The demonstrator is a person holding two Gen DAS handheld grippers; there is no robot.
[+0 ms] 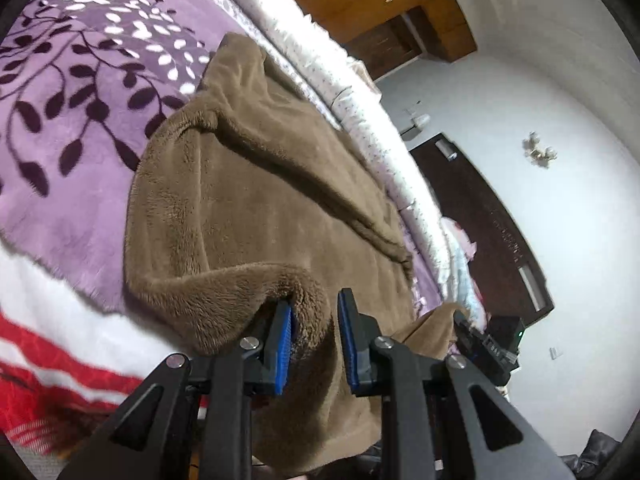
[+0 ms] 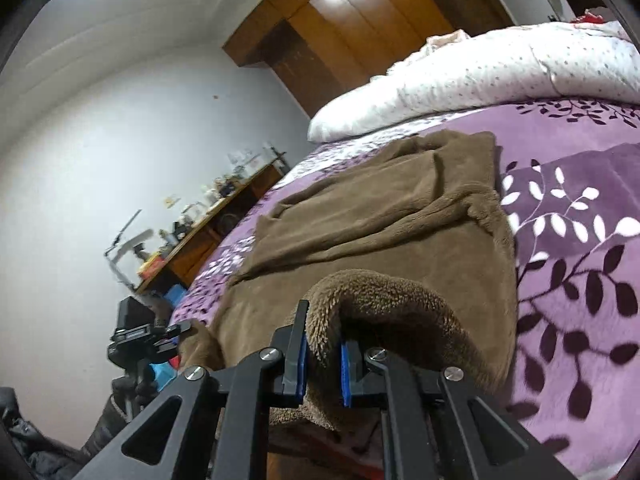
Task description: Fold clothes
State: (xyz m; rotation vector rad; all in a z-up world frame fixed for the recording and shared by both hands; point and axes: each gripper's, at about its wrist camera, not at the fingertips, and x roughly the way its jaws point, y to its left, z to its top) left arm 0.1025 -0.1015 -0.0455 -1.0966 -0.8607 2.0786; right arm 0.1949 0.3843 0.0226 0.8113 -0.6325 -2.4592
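The left claw [image 1: 314,344] at the bottom centre of its view is pinching a fold of the brown fleece garment [image 1: 260,184] between its blue pads; the fabric bunches thick in the gap. The right claw [image 2: 324,364], bottom centre of its own view, is pressed nearly together on another hump of the same near edge. In each view the other claw shows off to the side at the same hem: lower right in the left view, lower left in the right view. So both hold the near hem, neither clearly closer to the rest.

From both claws the garment runs away up the frame, its long axis pointing toward the far white quilt [image 2: 500,72]. It lies on the purple leaf-patterned blanket [image 1: 80,92], a sleeve draped diagonally across its body in the left view. The far end rests flat, well apart from the claws.

Judging from this, the fold turns on carrying the near hem forward over the body toward that far end, both hands level.
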